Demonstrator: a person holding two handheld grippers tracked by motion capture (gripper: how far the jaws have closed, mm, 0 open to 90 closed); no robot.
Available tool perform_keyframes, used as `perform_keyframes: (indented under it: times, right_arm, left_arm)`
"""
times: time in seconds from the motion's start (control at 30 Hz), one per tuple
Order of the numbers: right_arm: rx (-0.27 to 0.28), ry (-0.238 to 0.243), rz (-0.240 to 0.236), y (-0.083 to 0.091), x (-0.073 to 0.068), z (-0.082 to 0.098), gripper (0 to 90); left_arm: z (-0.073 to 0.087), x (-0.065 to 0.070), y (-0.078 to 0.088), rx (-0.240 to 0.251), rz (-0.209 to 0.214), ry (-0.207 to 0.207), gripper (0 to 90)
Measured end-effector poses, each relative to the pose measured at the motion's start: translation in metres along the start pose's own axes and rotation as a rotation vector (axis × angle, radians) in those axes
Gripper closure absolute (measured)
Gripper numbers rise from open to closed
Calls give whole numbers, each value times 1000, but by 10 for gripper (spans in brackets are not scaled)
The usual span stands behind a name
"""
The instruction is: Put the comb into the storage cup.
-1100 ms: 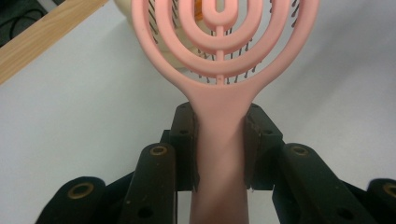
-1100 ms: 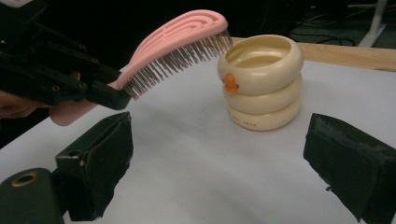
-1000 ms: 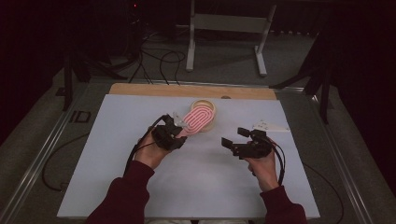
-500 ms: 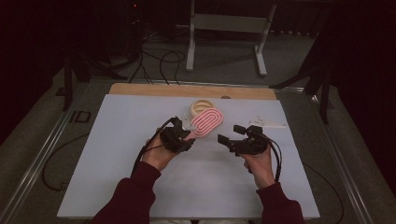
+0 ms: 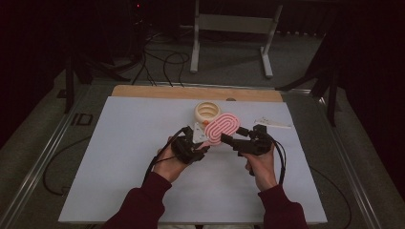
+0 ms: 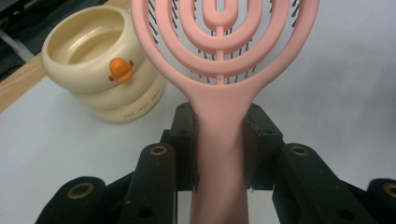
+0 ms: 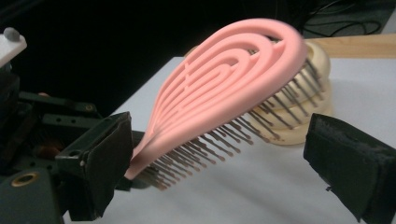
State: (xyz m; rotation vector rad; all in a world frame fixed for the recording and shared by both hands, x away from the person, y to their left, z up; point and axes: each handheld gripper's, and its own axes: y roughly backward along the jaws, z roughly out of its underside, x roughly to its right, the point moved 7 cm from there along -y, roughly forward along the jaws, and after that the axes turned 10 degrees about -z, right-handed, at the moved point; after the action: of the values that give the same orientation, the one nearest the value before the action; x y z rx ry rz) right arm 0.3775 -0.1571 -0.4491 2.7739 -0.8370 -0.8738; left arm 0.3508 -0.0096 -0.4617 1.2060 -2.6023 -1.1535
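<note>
Both grippers [image 5: 203, 150] [image 5: 228, 139] near-level: left clenched on pink hairbrush [image 5: 222, 126], right apparently released

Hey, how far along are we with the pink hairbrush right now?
Done: the pink hairbrush is off the table, its handle clamped in the left claw, bristles pointing down. In hand: the right claw stands open around the brush head, pads not touching it. Left: closing on the head to take it over, probably, then putting it somewhere, maybe by the cream duck cup.
</note>
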Motion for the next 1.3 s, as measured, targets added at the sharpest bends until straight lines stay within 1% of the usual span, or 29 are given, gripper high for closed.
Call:
perform_keyframes:
  times: [0.07,0.17,0.23,0.27,0.3,0.37,0.5,0.57,0.63,0.83,0.9,1.03,1.13,1.17,1.3]
  right_arm:
    - [2,-17,-9,-1,-1,0,93]
    - [18,-41,-31,-1,-2,-2,143]
    - [24,-50,-47,-1,-3,-3,196]
    - [19,-55,-51,-1,-3,-3,242]
    - [8,-56,-42,-1,-3,-2,282]
    - [12,-68,-32,-1,-3,-2,375]
    - [8,-104,-7,-2,-1,-2,435]
    - [15,-122,-17,-2,-1,-3,471]
    - [23,-128,-10,-2,-2,-3,482]
    - [35,-141,-29,-3,-5,-5,520]
    - [34,-140,-37,-4,-7,-5,535]
    - [18,-132,-36,-5,-8,-5,554]
    - [16,-136,-35,-6,-9,-5,557]
    - [13,-138,-21,-6,-9,-5,562]
    - [14,-135,-16,-6,-9,-6,565]
  left_arm:
    - [-2,2,0,9,3,2,695]
    - [-5,5,0,17,5,-3,695]
    - [-7,8,-1,23,7,-4,695]
    - [-7,9,-1,27,11,-6,695]
    - [-8,10,-1,26,9,-13,695]
    - [-8,12,-3,20,7,-24,695]
    - [-7,15,-6,21,6,-28,695]
    - [-6,15,-7,17,8,-25,694]
    - [-5,15,-8,16,10,-22,695]
    - [-5,16,-9,13,0,-13,695]
    - [-5,16,-10,8,-12,-18,694]
    - [-4,16,-12,7,-26,-25,694]
    - [-3,17,-13,6,-29,-22,694]
    - [-3,17,-14,6,-37,-25,694]
    - [-4,17,-14,8,-46,-28,694]
